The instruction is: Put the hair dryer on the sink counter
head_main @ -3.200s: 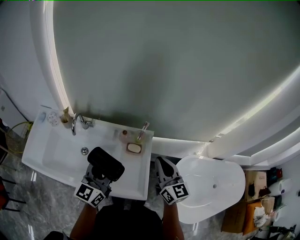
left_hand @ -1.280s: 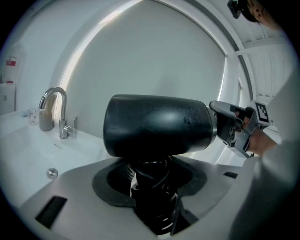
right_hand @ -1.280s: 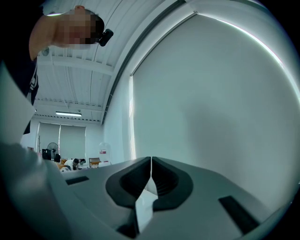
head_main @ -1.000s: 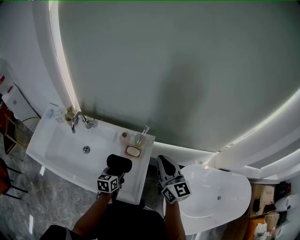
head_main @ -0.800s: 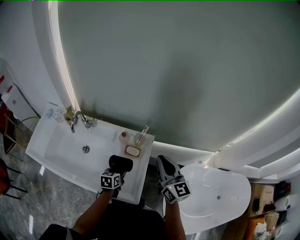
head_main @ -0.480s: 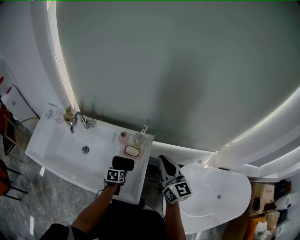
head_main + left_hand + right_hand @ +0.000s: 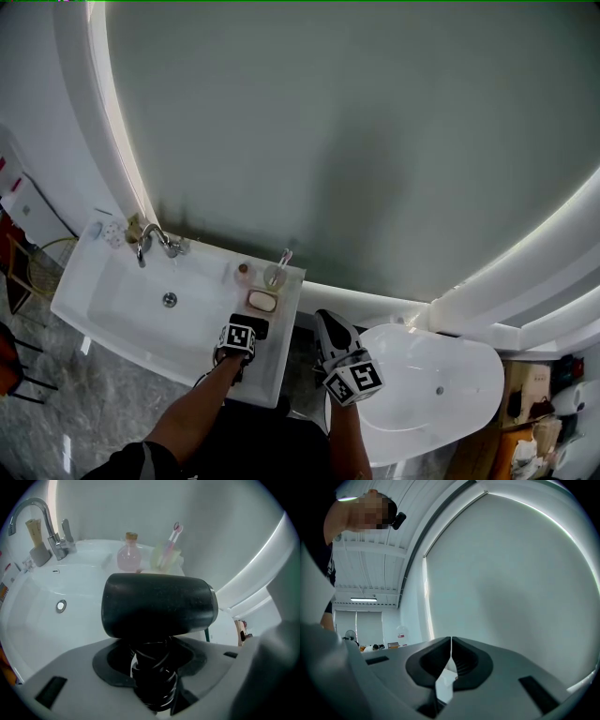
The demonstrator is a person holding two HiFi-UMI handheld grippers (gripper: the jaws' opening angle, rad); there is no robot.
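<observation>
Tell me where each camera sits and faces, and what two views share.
Head view: on the person's head, looking steeply down at the sink; the forearms, left tongs and right tongs show.
Left gripper view: on the left tongs, facing the sink; its jaws clamp the hair dryer.
Right gripper view: on the right tongs, facing the wall; its jaws meet, empty.
Shared: head and left gripper views both show the faucet.

Head view: hair dryer (image 7: 257, 327) mostly hidden under left tool (image 7: 238, 339), only a dark sliver shows at frame centre, so can't tell if it touches the surface (image 7: 272, 370). Left tool view: dryer body covers the bottom of the pink bottle (image 7: 127, 557), & the handle's lower end w/ wound cord is lost in the dark btw the jaws. Small items (image 7: 112, 232) at the sink's upper-left corner are too small to ID.
</observation>
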